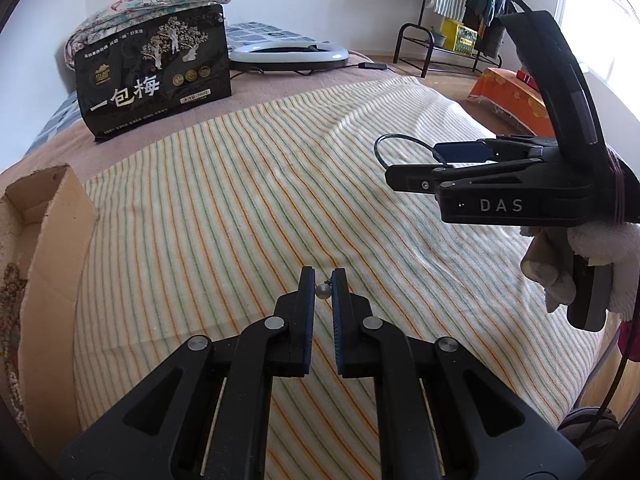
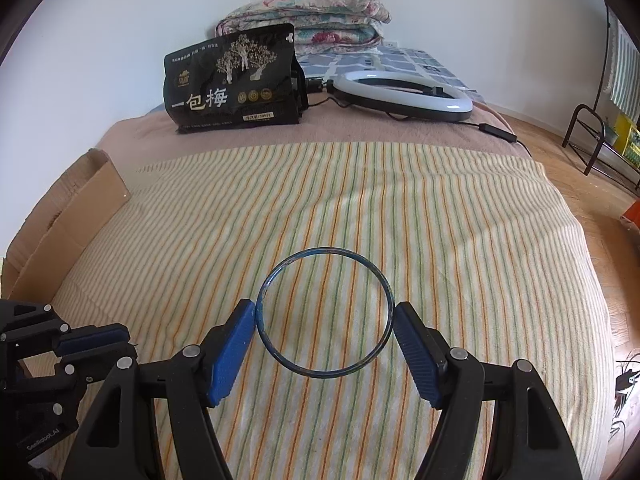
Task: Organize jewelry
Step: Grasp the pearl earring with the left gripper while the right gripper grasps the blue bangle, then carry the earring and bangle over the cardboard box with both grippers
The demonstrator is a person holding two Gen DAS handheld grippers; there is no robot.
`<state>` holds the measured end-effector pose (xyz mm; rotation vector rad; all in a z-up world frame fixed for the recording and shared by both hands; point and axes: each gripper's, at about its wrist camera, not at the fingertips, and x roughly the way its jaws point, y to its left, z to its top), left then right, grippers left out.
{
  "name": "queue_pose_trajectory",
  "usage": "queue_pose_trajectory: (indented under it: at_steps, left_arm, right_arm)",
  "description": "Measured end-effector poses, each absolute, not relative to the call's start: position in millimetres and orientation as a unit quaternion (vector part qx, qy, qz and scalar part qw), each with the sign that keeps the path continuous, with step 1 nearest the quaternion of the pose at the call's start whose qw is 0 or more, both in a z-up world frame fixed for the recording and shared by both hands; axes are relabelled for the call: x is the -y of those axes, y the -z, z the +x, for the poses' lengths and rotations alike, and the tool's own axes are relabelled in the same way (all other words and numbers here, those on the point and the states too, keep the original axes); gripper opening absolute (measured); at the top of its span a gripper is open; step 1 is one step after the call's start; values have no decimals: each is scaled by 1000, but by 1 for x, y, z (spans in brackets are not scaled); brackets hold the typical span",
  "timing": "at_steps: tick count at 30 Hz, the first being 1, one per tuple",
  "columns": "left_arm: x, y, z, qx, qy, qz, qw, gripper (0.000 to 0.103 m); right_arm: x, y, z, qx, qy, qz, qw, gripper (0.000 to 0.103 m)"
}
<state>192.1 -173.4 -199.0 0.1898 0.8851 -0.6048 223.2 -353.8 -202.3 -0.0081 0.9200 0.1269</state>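
Note:
My left gripper [image 1: 322, 280] holds a small pearl earring [image 1: 322, 290] between its nearly closed blue pads, above the striped blanket [image 1: 248, 208]. My right gripper [image 2: 325, 314] is shut on a thin blue bangle [image 2: 325, 255], its pads pressing on the ring's left and right sides. The bangle is held level above the blanket. In the left wrist view the right gripper [image 1: 404, 168] is at the right, with the bangle [image 1: 384, 148] sticking out of it. In the right wrist view the left gripper [image 2: 96, 340] is at the lower left.
An open cardboard box [image 1: 44, 224] sits at the bed's left edge; it also shows in the right wrist view [image 2: 68, 208]. A black snack bag [image 2: 234, 80], a ring light [image 2: 404, 96] and folded quilts [image 2: 308, 20] lie at the far end. A clothes rack [image 1: 460, 12] stands beyond.

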Motion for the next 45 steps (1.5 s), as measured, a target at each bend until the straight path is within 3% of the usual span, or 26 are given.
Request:
queue_pose_trajectory:
  at_steps: [45]
  left_arm:
    - [-1,107,170,-355,182,16,917,6]
  right_arm:
    - [214,96,189,-376,-132,-55,916,73]
